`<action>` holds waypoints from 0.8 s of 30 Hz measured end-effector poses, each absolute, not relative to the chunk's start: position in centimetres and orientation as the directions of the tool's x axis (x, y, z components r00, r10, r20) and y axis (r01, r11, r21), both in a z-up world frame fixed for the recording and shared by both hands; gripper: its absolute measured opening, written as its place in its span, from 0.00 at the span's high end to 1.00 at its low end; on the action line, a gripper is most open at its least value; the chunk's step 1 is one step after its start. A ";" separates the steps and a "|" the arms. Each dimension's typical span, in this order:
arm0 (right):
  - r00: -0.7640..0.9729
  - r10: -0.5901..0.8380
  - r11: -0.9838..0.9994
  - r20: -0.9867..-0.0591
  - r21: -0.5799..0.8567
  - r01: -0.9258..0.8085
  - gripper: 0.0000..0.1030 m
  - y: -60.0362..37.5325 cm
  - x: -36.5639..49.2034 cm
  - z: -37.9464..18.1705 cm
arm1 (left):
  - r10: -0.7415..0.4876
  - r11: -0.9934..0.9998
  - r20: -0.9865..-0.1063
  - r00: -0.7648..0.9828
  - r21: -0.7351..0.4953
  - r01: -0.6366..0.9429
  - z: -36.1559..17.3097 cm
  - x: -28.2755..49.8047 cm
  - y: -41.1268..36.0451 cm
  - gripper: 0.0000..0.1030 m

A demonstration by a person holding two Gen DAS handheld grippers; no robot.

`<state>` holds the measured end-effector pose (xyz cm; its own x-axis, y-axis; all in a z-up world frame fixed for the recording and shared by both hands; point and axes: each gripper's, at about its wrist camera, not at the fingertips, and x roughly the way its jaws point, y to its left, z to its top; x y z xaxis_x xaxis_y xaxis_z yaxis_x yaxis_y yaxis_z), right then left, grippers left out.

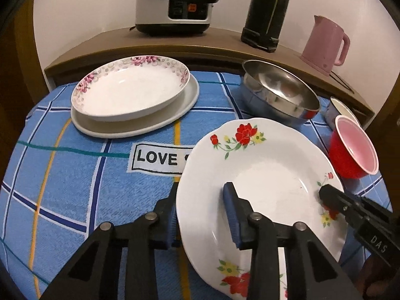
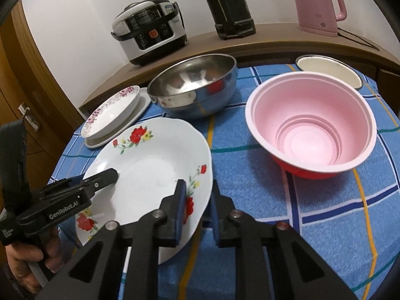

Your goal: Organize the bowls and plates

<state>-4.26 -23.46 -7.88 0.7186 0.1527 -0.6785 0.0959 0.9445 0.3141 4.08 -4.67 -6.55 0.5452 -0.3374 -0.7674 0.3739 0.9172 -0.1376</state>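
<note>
A white plate with red flowers [image 1: 262,165] [image 2: 150,165] lies at the near side of the blue checked cloth. My left gripper [image 1: 202,192] [image 2: 100,176] is shut on its left rim, one finger under the rim and one inside. On the opposite rim my right gripper [image 2: 198,187] [image 1: 325,195] is shut in the same way. Farther back, a pink-flowered plate [image 1: 130,90] [image 2: 112,112] rests on a white oval plate [image 1: 175,110]. A steel bowl [image 1: 280,92] [image 2: 195,87], a red bowl with a pink inside [image 1: 355,150] [image 2: 310,125] and a small enamel bowl [image 2: 327,70] stand to the right.
Behind the table runs a wooden shelf [image 1: 212,40] bearing a rice cooker [image 1: 172,2], a dark flask [image 1: 267,12] and a pink kettle [image 1: 325,45]. A wooden door with a handle [image 2: 25,115] is at the left. A hand [image 2: 30,257] holds the left gripper.
</note>
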 end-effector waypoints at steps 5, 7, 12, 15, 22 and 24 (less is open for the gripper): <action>0.718 0.136 0.951 -0.682 0.293 0.098 0.82 -23.3 -4.2 -7.8 | -0.345 0.918 -0.764 0.545 -0.153 0.367 -6.6 4.1 -4.4 0.67; 0.714 0.137 0.951 -0.686 0.293 0.099 0.82 -23.3 -4.2 -7.7 | -0.343 0.919 -0.765 0.544 -0.153 0.364 -6.6 4.0 -4.3 0.67; 0.710 0.141 0.952 -0.690 0.292 0.095 0.82 -22.8 -4.1 -7.6 | -0.331 0.927 -0.763 0.555 -0.153 0.343 -6.2 3.9 -3.6 0.67; 0.718 0.142 0.956 -0.681 0.283 0.079 0.82 -22.2 -4.0 -7.2 | -0.323 0.932 -0.751 0.576 -0.147 0.330 -5.6 3.8 -2.9 0.67; 0.741 0.154 0.961 -0.653 0.273 0.040 0.83 -20.3 -3.2 -5.6 | -0.302 0.946 -0.722 0.623 -0.144 0.292 -4.2 4.1 -0.9 0.67; 0.750 0.158 0.963 -0.642 0.269 0.027 0.83 -19.7 -2.8 -5.0 | -0.300 0.948 -0.711 0.635 -0.150 0.280 -3.8 4.3 -0.2 0.67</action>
<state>-2.82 -19.73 -4.99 0.7502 0.1584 -0.6419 0.0265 0.9629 0.2686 4.27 -0.20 -3.78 0.6354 -0.3003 -0.7114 0.2798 0.9482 -0.1504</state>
